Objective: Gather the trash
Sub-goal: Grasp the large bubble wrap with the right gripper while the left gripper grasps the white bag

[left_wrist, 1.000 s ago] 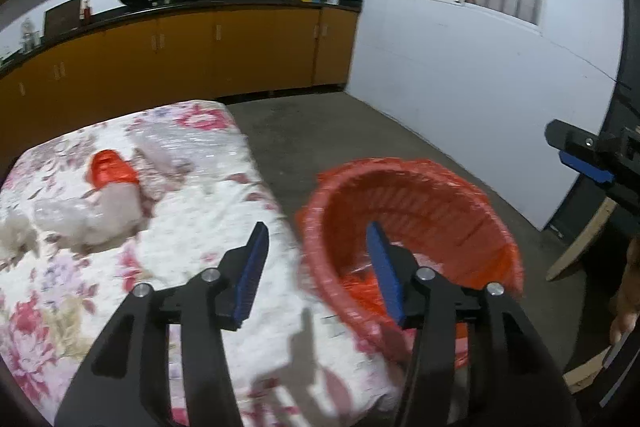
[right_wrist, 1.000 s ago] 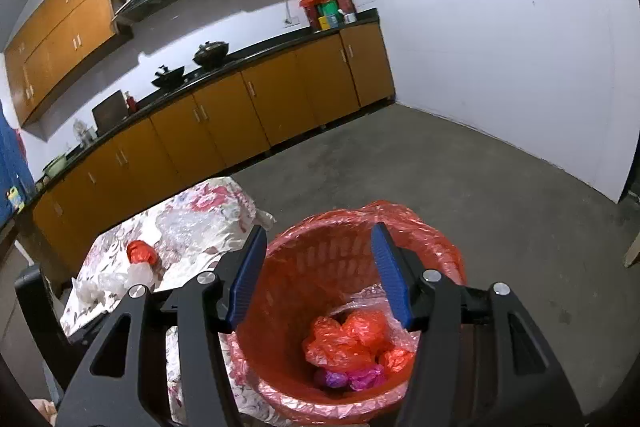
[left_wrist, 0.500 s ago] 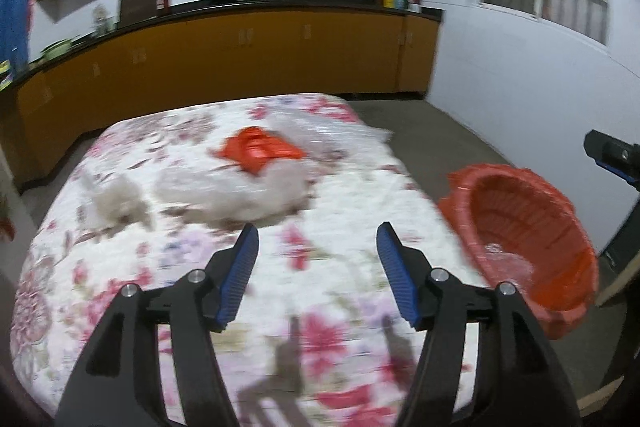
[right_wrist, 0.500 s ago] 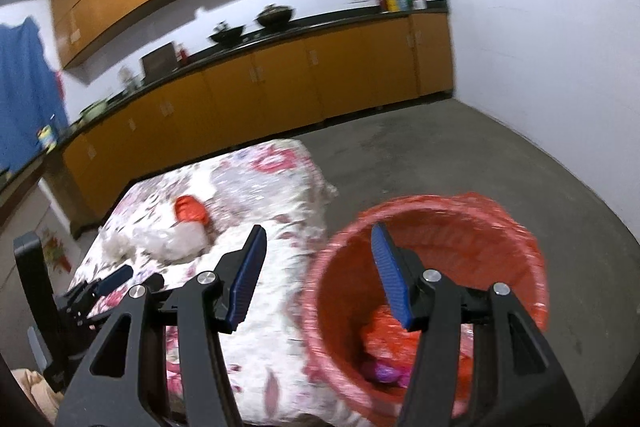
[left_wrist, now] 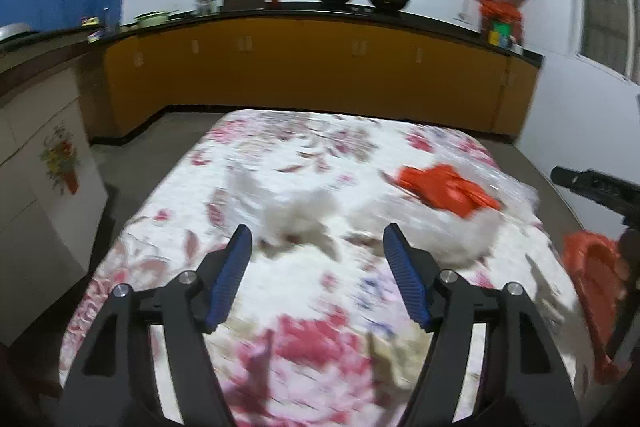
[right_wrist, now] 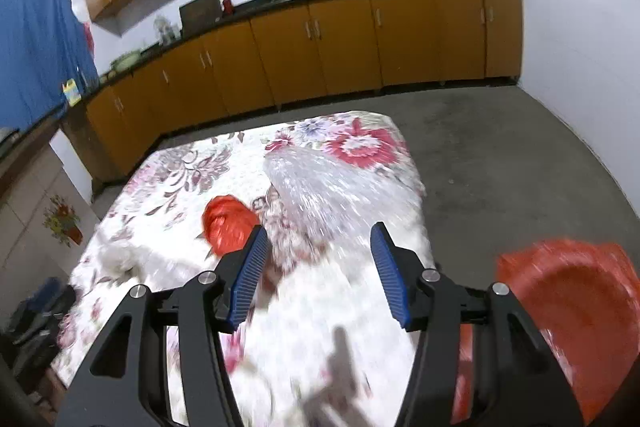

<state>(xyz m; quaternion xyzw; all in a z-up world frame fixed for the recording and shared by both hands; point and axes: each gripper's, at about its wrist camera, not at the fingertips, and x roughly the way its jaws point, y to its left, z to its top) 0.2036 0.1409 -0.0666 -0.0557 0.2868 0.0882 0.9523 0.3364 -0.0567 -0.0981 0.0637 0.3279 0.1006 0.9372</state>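
Note:
A floral-cloth table (left_wrist: 312, 307) holds trash: a crumpled red bag (left_wrist: 444, 189), white tissue wads (left_wrist: 296, 215) and clear plastic wrap (right_wrist: 324, 187). The red bag also shows in the right wrist view (right_wrist: 228, 223). My left gripper (left_wrist: 316, 259) is open and empty, above the table just short of the white wads. My right gripper (right_wrist: 316, 259) is open and empty, above the table near the clear plastic. A red bin lined with a red bag (right_wrist: 572, 311) stands at the table's right edge; it also shows in the left wrist view (left_wrist: 592, 283).
Orange kitchen cabinets with a black counter (left_wrist: 320, 67) run along the back wall. A white cabinet with a flower sticker (left_wrist: 40, 179) stands left of the table. Grey floor (right_wrist: 500, 155) lies to the right. The right gripper's body (left_wrist: 596, 187) shows at the right edge.
Both grippers have swung left from over the red bin to over the table. Both stay open and empty.

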